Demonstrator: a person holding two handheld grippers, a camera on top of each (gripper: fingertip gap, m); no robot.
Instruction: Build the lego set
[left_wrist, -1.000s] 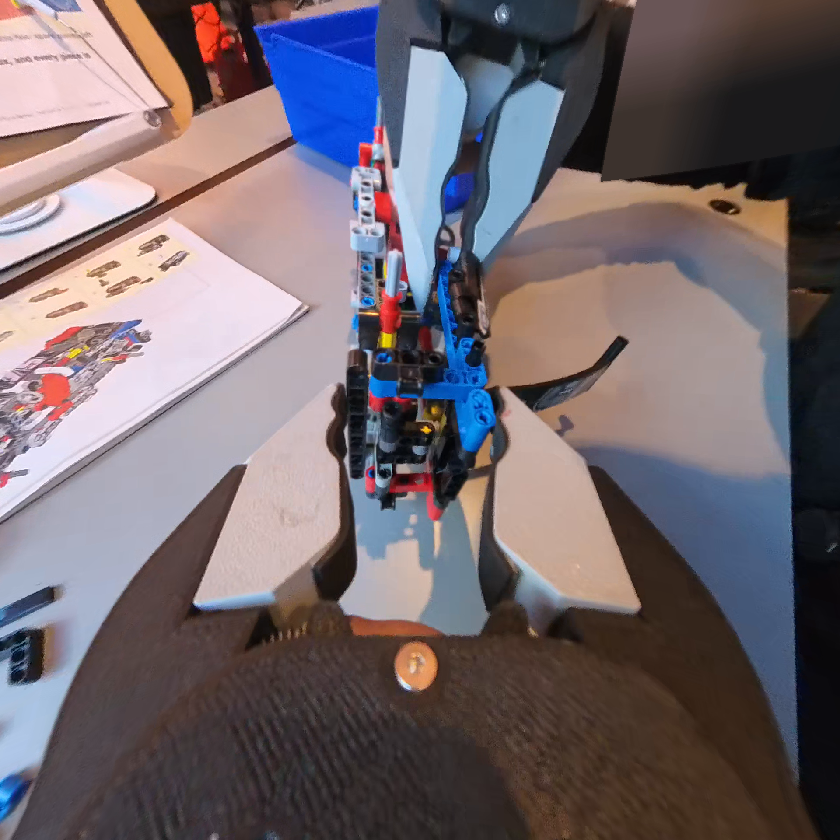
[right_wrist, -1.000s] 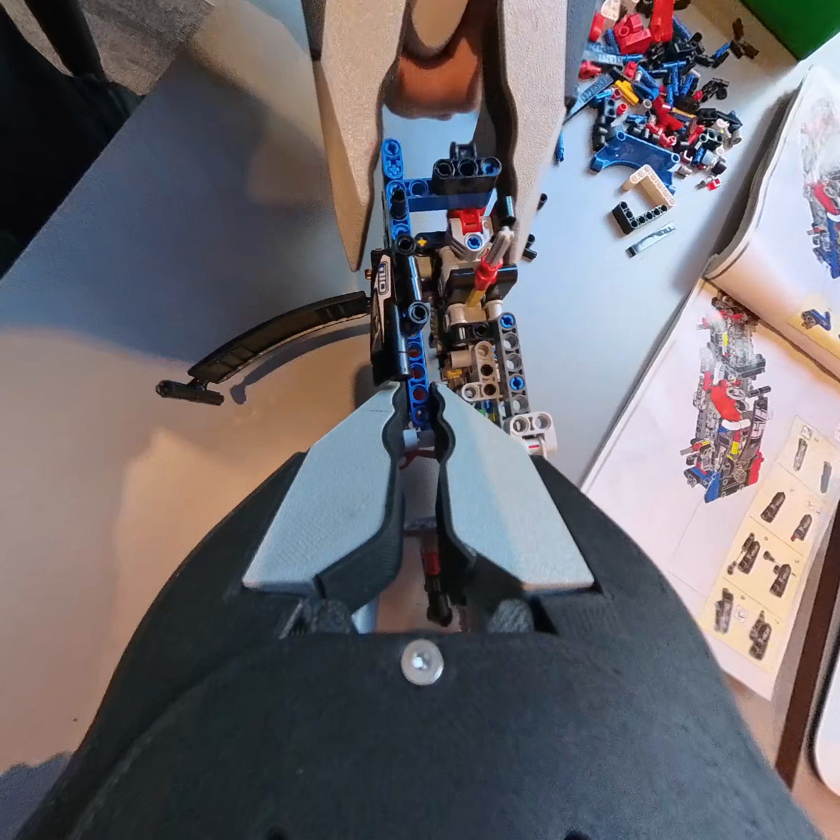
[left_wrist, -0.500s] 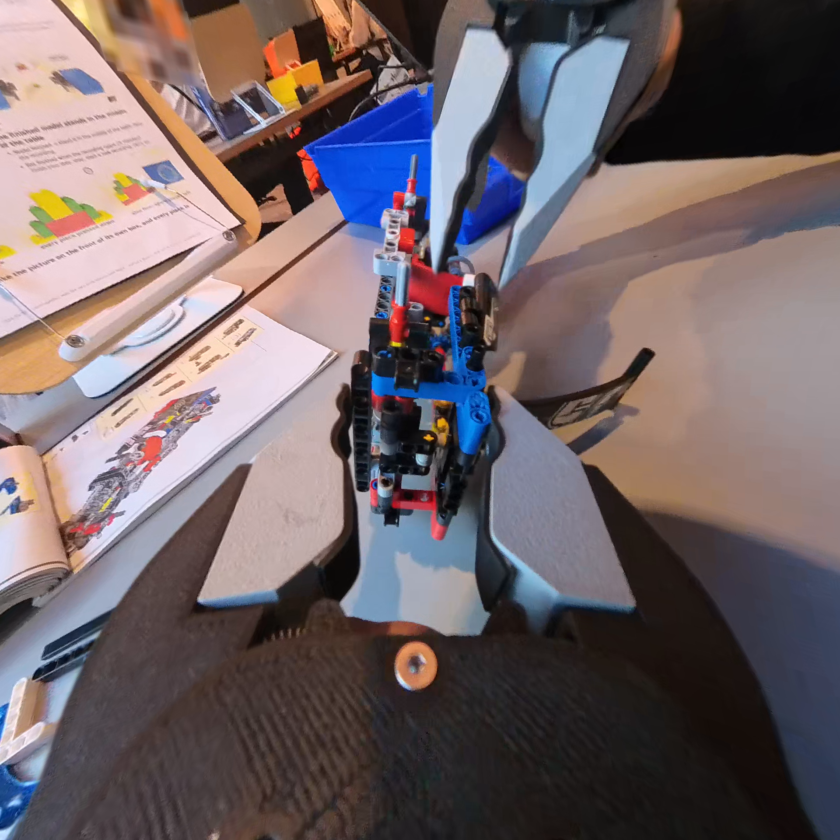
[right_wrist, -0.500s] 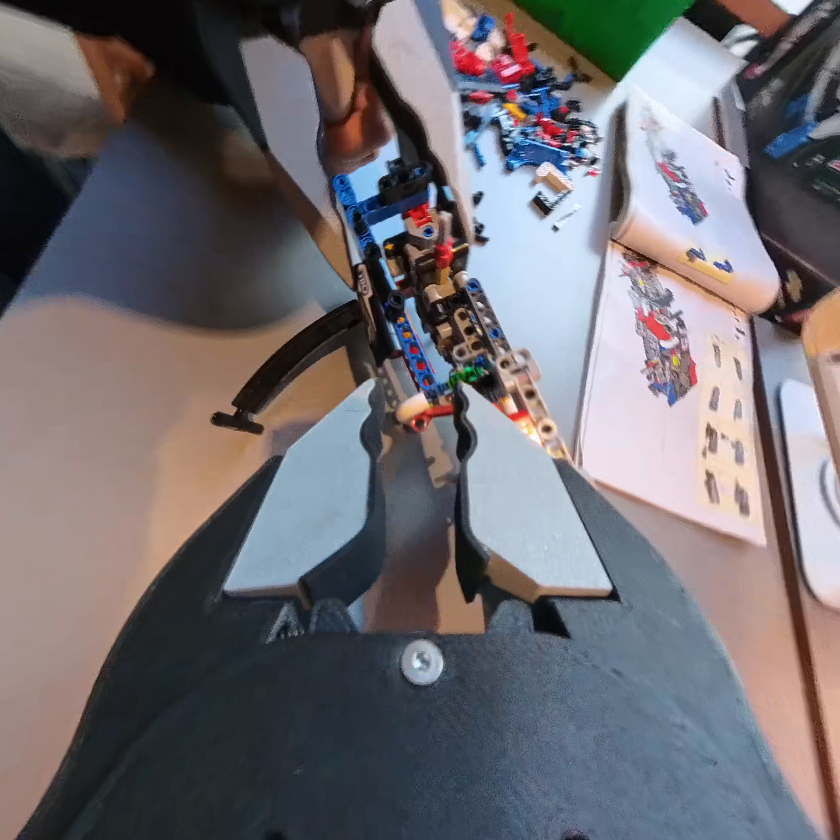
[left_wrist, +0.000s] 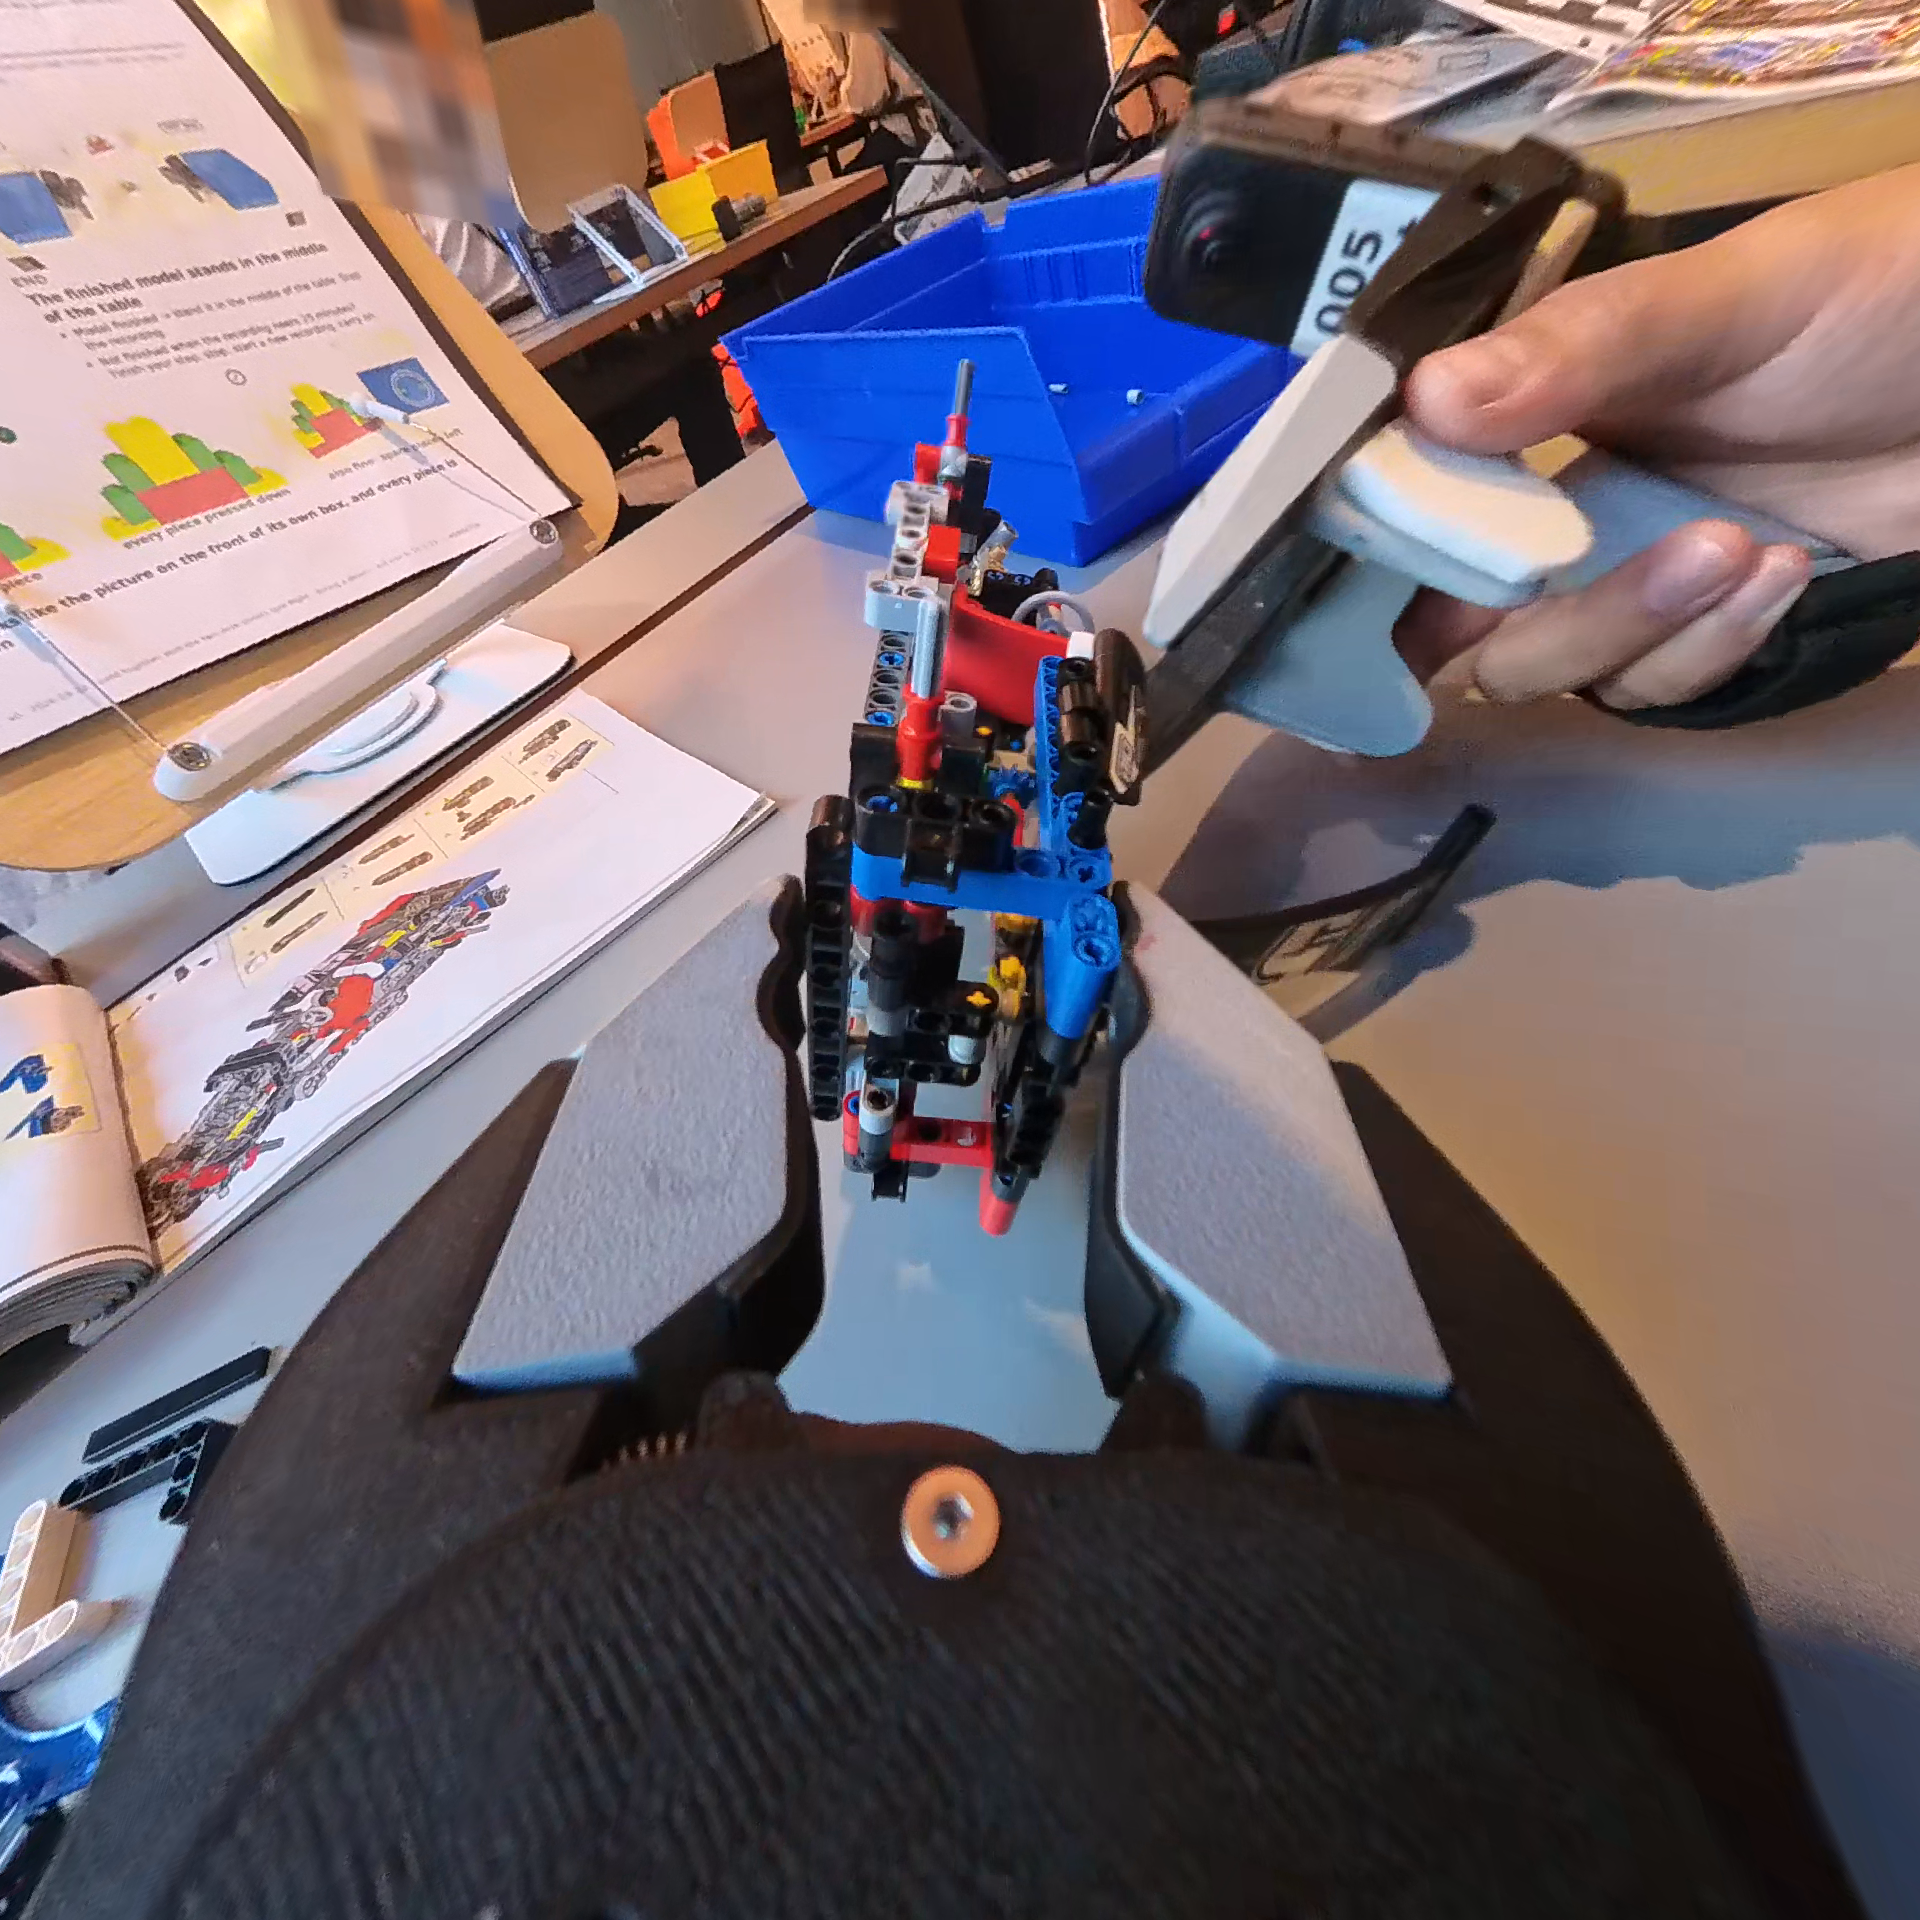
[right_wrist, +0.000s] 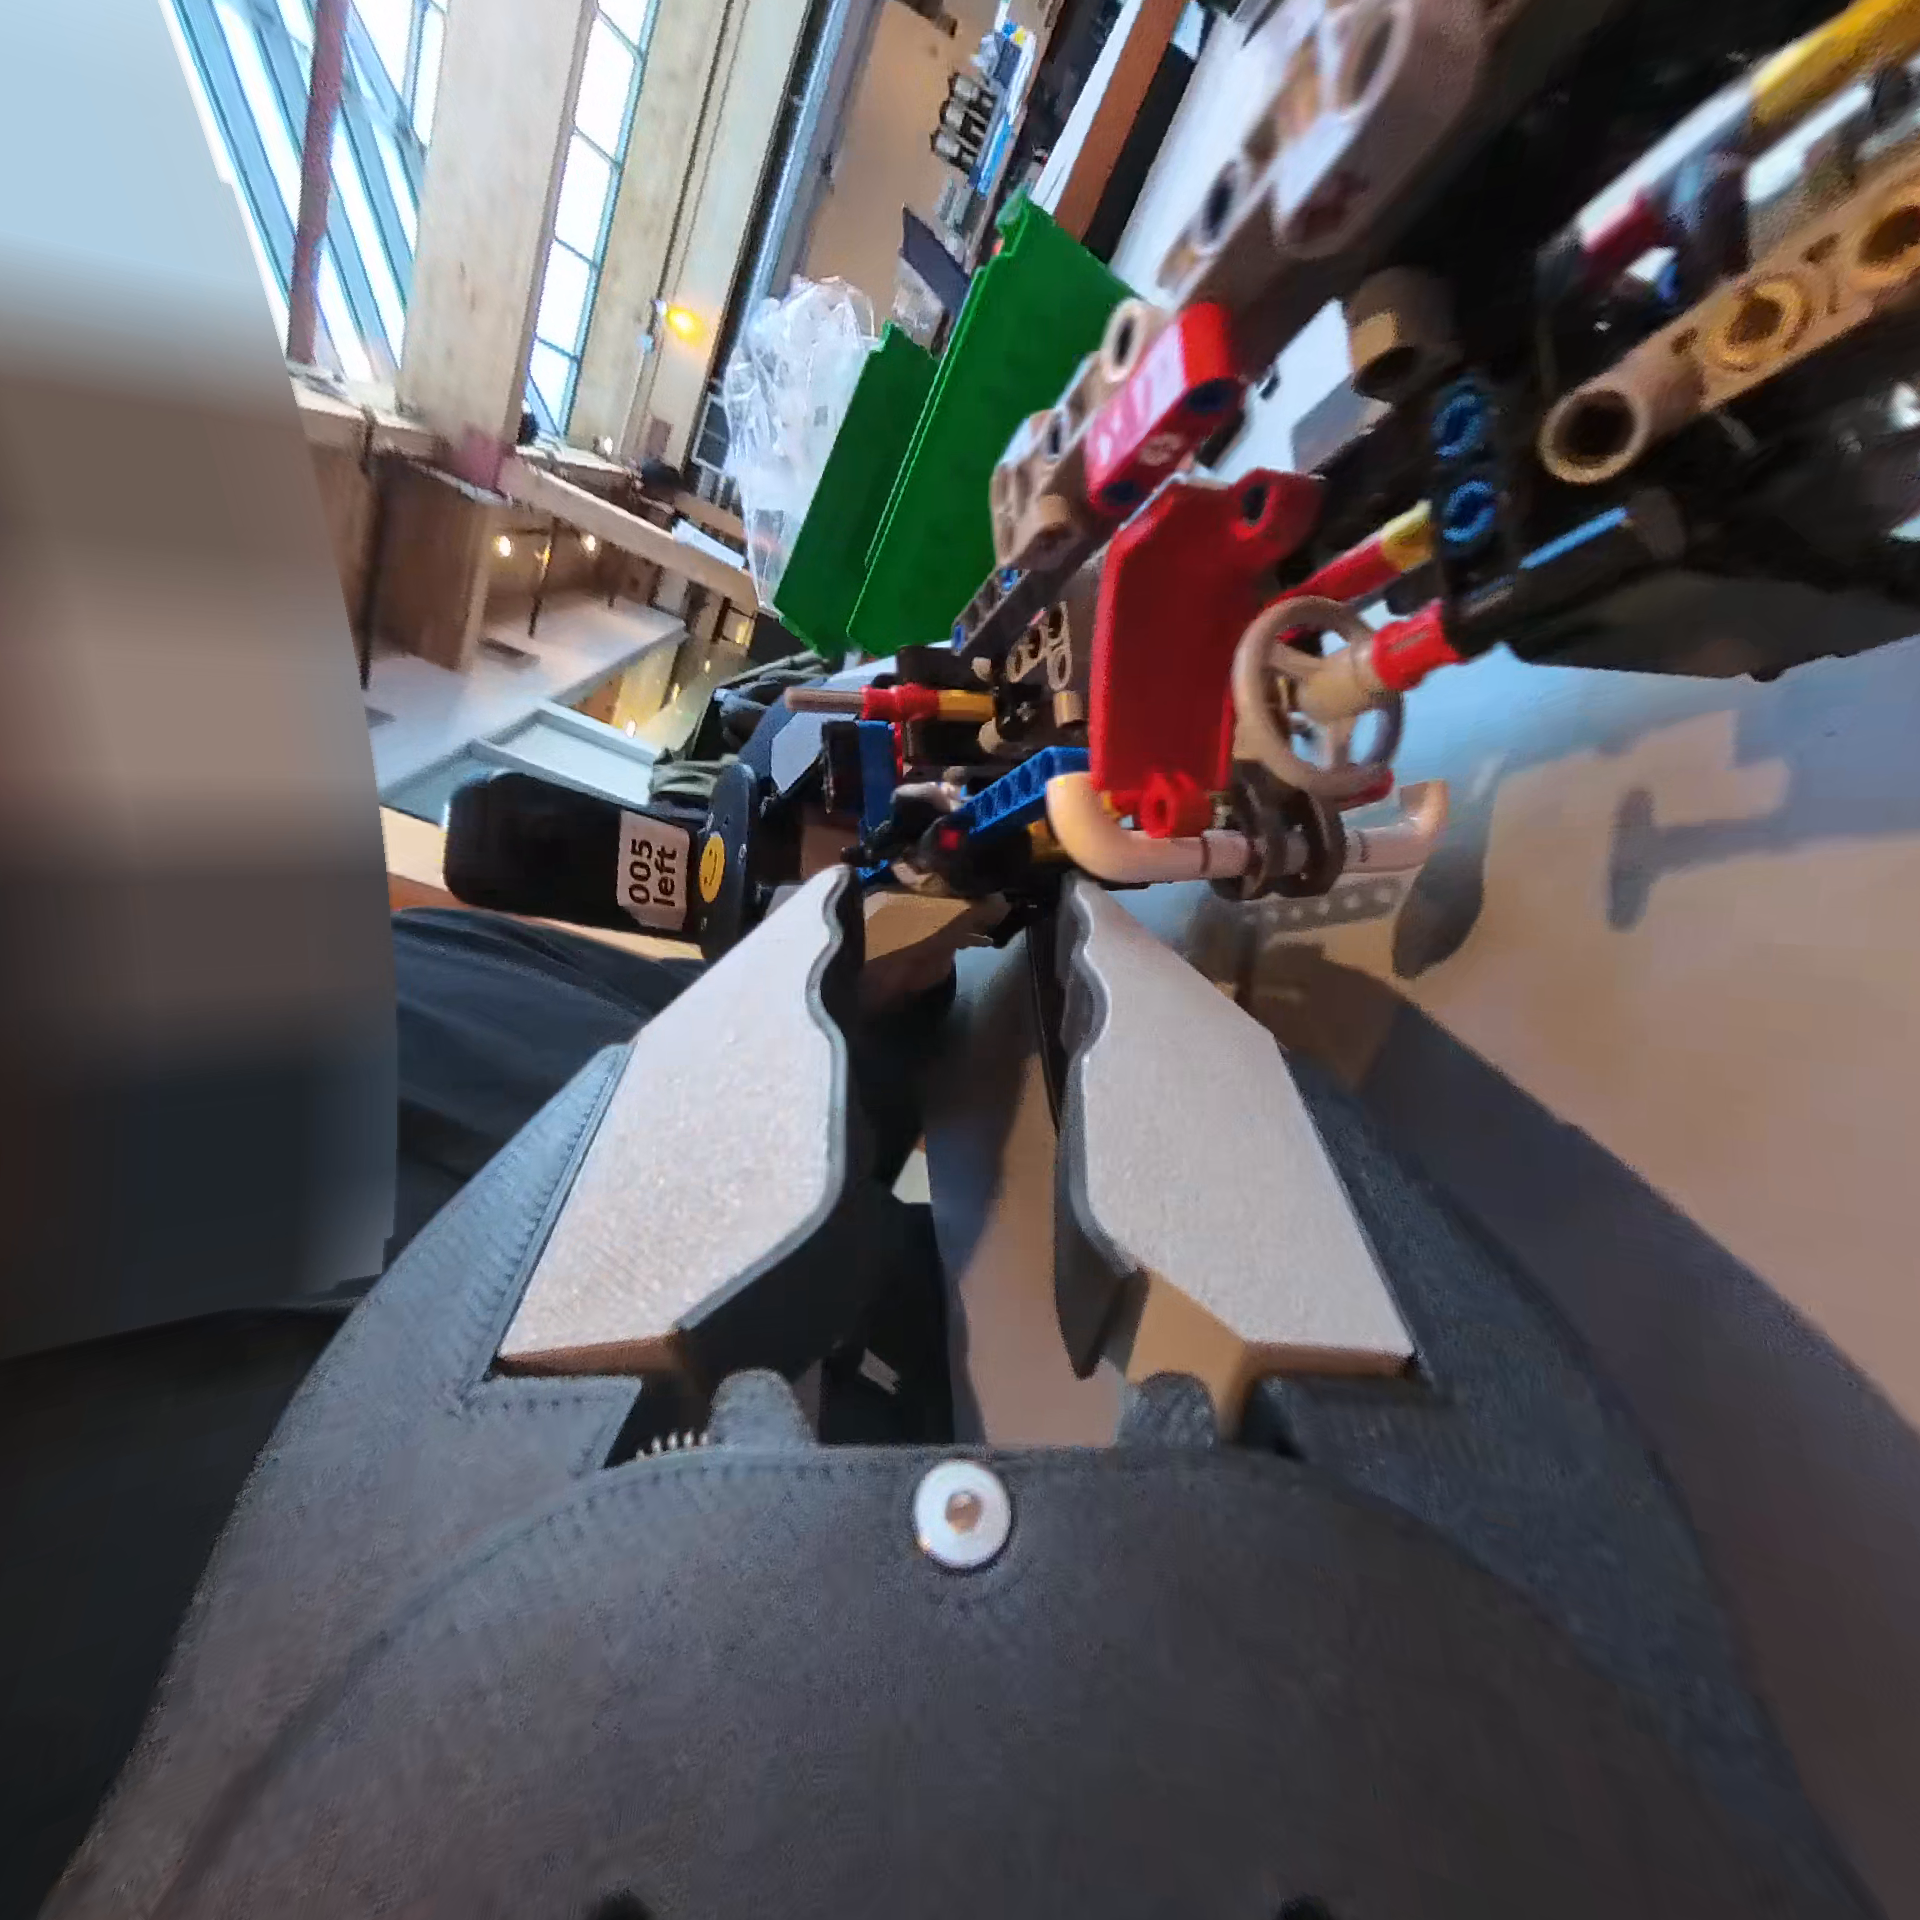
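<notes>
Lego model (left_wrist: 961, 914) clamped in left claw (left_wrist: 956, 935); right claw (right_wrist: 961, 925) apart, empty

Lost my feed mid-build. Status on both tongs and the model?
Left tongs shut on lego model, held above table. Right tongs open, empty, beside model. Curved black piece loose on table; nothing blocking.
</notes>
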